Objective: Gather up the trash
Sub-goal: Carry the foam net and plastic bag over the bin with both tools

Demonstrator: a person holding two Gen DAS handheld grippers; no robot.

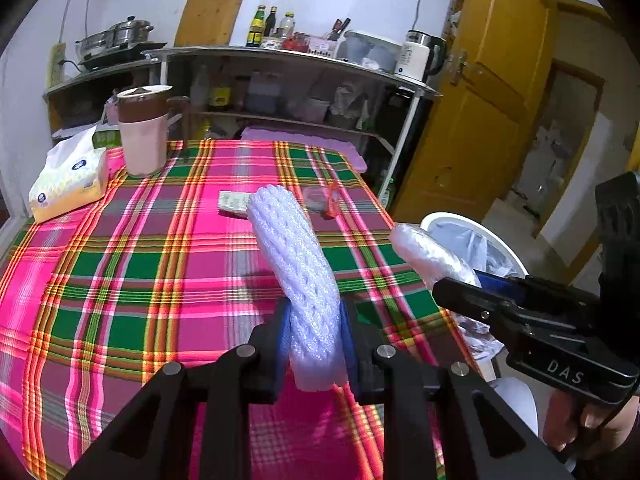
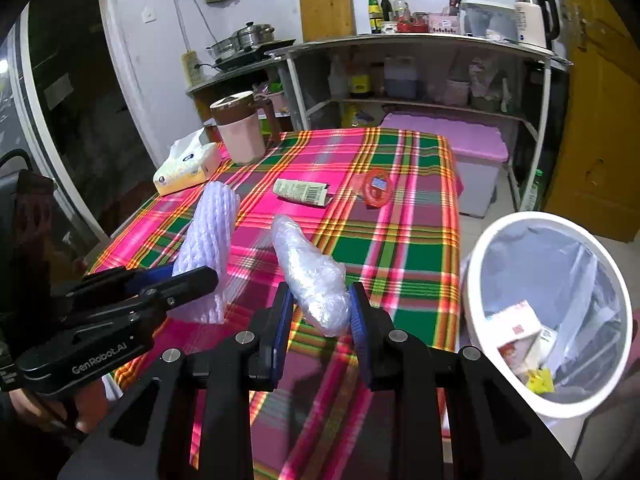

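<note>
My left gripper point(image 1: 314, 344) is shut on a white foam net sleeve point(image 1: 296, 272) and holds it above the plaid table; it also shows in the right wrist view point(image 2: 208, 240). My right gripper point(image 2: 320, 320) is shut on a crumpled clear plastic bag point(image 2: 310, 272), which shows in the left wrist view point(image 1: 432, 256) near the table's right edge. A flattened white tube point(image 2: 302, 191) and a red-and-clear wrapper point(image 2: 376, 188) lie on the tablecloth point(image 2: 400, 248). A white trash bin point(image 2: 476, 280) with a liner and some trash stands at the table's right.
A tissue pack point(image 2: 186, 168) and a pink-and-brown jug point(image 2: 240, 128) stand at the table's far left. Behind are a shelf rack point(image 2: 420, 80), a purple-lidded box point(image 2: 460, 140) and a yellow door point(image 2: 600, 120).
</note>
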